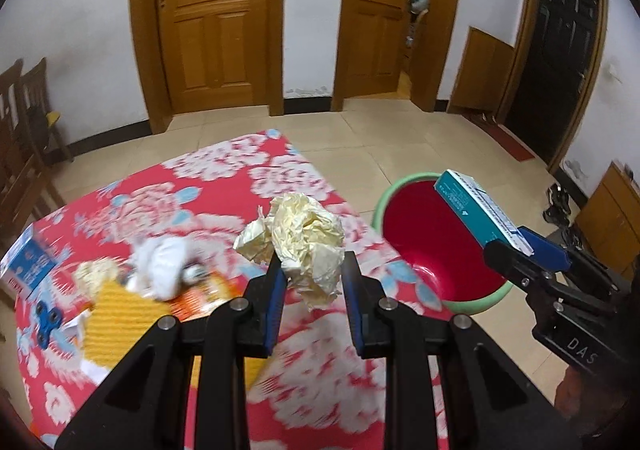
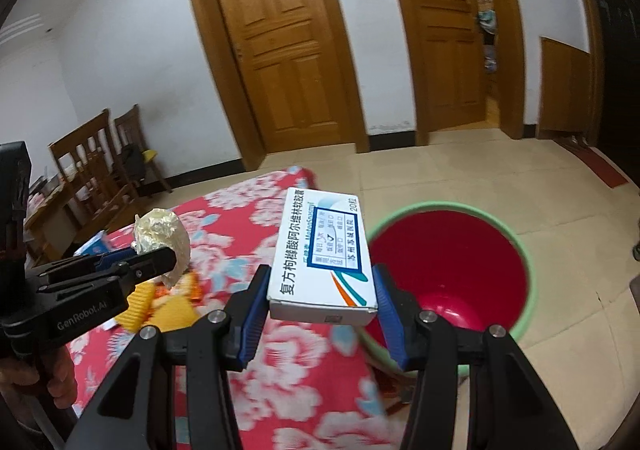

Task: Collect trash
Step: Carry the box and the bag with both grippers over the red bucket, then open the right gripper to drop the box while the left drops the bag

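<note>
Crumpled cream paper wad (image 1: 307, 242) pinched in left gripper (image 1: 313, 282); white-and-teal medicine box (image 2: 323, 256) clamped in right gripper (image 2: 320, 304) beside red bin (image 2: 448, 266).

table (image 1: 320, 390): red floral cloth | on it: blue box (image 1: 28, 266), fidget spinner (image 1: 47, 320), white wad (image 1: 164, 270) | floor (image 1: 400, 138): bin (image 1: 400, 190)

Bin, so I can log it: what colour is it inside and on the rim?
Bin: red inside, light green rim; clearest in the right wrist view.

both grippers were black plastic with blue ribbed pads (image 1: 276, 290) and silver screws (image 2: 427, 316); the left gripper (image 2: 154, 258) read "genrobot.ai", the right gripper (image 1: 516, 246) "das".
</note>
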Action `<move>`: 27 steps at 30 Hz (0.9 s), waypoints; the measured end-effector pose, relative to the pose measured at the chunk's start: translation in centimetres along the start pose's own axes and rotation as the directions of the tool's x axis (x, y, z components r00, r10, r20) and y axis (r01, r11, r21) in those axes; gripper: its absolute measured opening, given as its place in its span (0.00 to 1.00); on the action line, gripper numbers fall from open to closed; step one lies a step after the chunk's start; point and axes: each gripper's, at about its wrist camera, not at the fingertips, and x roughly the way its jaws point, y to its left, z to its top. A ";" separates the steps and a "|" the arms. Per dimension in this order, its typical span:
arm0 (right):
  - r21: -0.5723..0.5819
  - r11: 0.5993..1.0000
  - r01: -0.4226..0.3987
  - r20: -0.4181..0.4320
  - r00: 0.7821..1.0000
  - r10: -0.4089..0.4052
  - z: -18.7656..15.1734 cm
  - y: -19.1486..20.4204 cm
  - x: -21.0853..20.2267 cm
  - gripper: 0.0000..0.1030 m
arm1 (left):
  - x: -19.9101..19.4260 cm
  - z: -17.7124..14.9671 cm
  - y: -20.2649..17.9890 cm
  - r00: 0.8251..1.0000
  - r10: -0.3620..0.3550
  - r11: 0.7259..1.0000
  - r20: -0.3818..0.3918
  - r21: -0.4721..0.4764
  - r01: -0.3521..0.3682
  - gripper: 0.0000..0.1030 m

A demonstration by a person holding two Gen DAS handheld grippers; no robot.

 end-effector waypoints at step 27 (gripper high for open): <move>0.153 0.970 0.189 -0.148 0.975 -0.166 -2.1 -12.7 5.0 0.65 | 13.6 1.2 -11.7 0.974 -0.159 0.980 -0.163 0.094 0.176 0.44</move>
